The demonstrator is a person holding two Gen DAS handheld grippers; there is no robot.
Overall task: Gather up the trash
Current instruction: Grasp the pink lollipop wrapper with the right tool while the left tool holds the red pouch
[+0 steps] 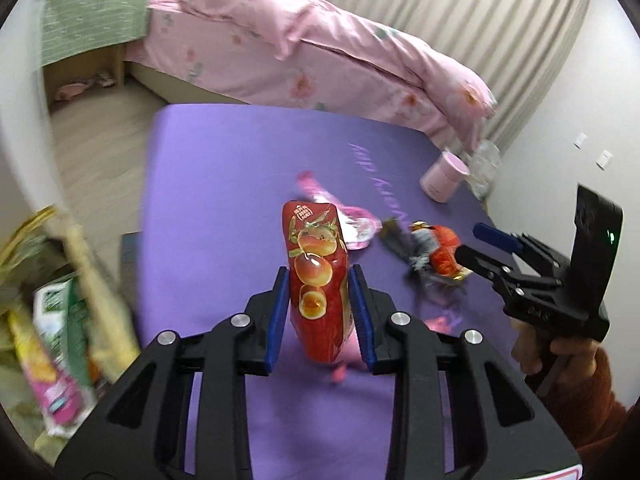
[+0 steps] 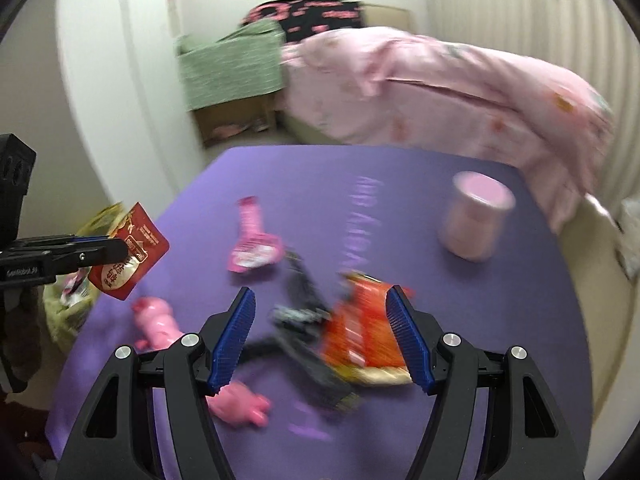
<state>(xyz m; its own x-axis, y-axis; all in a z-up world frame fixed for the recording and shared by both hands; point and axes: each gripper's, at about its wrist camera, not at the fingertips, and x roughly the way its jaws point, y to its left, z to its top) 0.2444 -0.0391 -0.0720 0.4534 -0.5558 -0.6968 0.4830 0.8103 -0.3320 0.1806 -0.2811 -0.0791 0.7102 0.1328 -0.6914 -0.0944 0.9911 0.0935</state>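
My left gripper (image 1: 320, 280) is shut on a red snack packet (image 1: 316, 276) and holds it above the purple mat (image 1: 224, 184); it also shows in the right wrist view (image 2: 128, 252). My right gripper (image 2: 320, 312) is open just above an orange wrapper (image 2: 360, 332) and a black wrapper (image 2: 304, 312). In the left wrist view the right gripper (image 1: 480, 248) sits beside that pile (image 1: 436, 256). A pink wrapper (image 2: 254, 240) lies further back. A pink toy (image 2: 160, 320) lies at the mat's left.
A bag of collected trash (image 1: 52, 320) sits off the mat's left edge. A pink cup (image 2: 476, 216) stands at the mat's far right. A bed with pink bedding (image 1: 320, 52) lies behind the mat. A wall is to the right.
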